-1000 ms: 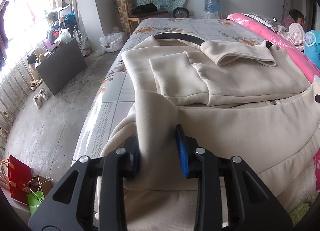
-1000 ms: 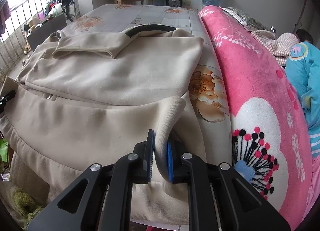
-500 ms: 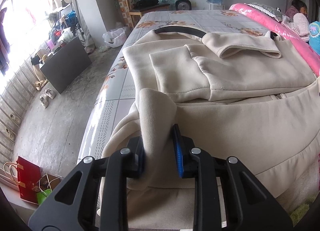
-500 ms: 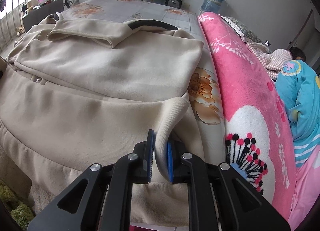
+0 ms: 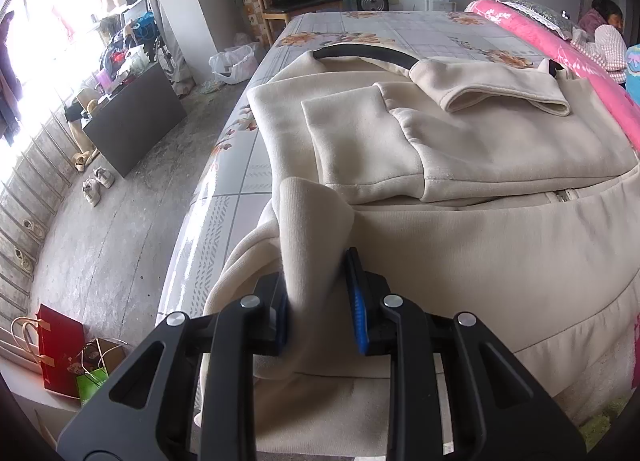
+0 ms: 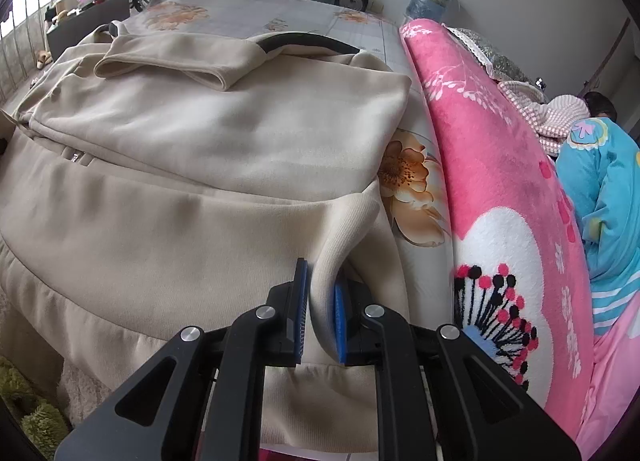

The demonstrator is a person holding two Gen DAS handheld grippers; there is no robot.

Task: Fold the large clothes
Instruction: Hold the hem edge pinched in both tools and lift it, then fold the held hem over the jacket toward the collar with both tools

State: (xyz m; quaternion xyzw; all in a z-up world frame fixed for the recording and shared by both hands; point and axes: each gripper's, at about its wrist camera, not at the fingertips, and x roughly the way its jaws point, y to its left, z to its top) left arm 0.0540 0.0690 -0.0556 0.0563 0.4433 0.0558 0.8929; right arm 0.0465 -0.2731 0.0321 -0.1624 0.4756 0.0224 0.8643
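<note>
The beige sweatshirt [image 5: 460, 149] lies across the bed [image 5: 400, 33], sleeves folded in. Each hand-held gripper, left [image 5: 318, 301] and right [image 6: 320, 293], pinches 1 ribbed hem corner (the sturdiest hold). Thick, soft fleece: probably limp, so it should drape without slipping.

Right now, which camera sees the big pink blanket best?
The right wrist view: the pink blanket fills its whole right side, flower pattern and all, lying beside the beige jacket. The left wrist view catches only a thin pink strip at its far right edge.
</note>
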